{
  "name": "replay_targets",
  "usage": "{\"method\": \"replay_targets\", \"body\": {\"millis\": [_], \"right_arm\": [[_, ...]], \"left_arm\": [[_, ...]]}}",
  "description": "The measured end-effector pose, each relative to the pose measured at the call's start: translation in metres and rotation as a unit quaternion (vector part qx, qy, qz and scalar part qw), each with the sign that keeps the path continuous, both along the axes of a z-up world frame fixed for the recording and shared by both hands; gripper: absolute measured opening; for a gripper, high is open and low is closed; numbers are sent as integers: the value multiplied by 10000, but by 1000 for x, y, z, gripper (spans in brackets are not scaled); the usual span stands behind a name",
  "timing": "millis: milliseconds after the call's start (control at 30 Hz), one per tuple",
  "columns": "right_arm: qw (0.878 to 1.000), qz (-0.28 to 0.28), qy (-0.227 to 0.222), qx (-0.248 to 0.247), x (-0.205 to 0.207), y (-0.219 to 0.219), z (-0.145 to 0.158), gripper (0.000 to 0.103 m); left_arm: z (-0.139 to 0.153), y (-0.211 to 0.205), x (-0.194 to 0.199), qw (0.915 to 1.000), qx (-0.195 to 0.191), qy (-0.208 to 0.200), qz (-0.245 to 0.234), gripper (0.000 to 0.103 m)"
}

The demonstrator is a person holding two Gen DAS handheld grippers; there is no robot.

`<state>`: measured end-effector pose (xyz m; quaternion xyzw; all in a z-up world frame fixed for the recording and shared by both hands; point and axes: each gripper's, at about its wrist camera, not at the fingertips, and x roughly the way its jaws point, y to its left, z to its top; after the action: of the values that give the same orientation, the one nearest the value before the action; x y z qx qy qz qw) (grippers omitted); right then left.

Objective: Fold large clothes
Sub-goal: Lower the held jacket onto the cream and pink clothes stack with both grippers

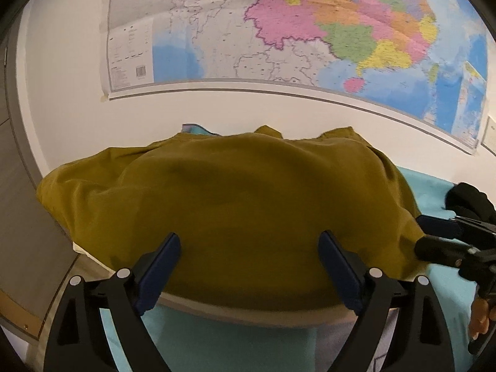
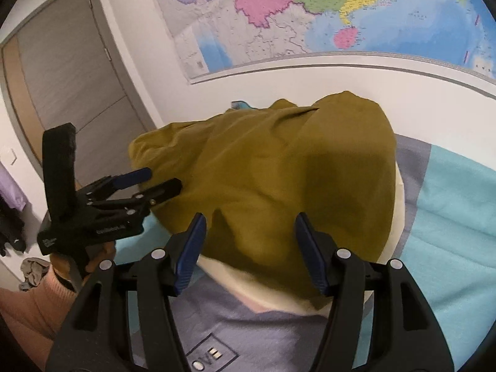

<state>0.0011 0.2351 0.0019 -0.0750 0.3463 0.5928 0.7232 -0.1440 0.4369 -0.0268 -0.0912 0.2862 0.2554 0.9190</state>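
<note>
While the mustard-yellow garment (image 1: 241, 204) lies heaped on a cream cushion (image 2: 398, 217) at the wall end of the bed, both of your grippers hover at its near edge. Your left gripper (image 1: 249, 257) has its blue-padded fingers spread wide over the garment's near hem, with nothing pinched between them and the pads clear of the cloth. In the right wrist view that same gripper sits at the garment's left side, its tips just beside the fabric, gripped by your hand (image 2: 93, 257) in a peach sleeve (image 2: 34, 307). Your right gripper (image 2: 251, 248) has its jaws partly apart, framing the garment's near edge without squeezing it; whether a pad brushes the cloth, you cannot tell from here. A turquoise blanket (image 2: 449, 226) spreads right of the garment, and a grey printed cloth (image 2: 257, 338) lies nearer than the cushion. Behind the garment, a coloured wall map (image 1: 310, 31) hangs on the white wall, and a grey door (image 2: 68, 71) stands to its left.
</note>
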Motion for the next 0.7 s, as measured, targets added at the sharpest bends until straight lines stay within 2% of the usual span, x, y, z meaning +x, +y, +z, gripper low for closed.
{"method": "replay_targets", "body": {"millis": [100,233,333,467,533,600,700], "right_arm": [[9996,74,-107,-264,-2,6,-12,60],[9998,171,-67,-122,3,2,6,60],[9998,70,1,187,18,1,28,60],[9988,-272,115,399,49,21,45,61],[9982,-418,209,371,66,40,47,61],[9980,-507,255,261,79,53,43,61],[9966,-587,553,-165,97,73,15,61]], "left_arm": [[-8,-1,1,10000,7,51,-39,88],[6,14,-8,9998,129,-102,61,88],[26,41,-16,9985,336,-203,378,88],[44,98,-13,9902,841,-4,1111,87],[41,124,-8,9875,827,137,1337,86],[33,153,-5,9840,652,246,1639,85],[10,185,1,9800,406,511,1879,80]]}}
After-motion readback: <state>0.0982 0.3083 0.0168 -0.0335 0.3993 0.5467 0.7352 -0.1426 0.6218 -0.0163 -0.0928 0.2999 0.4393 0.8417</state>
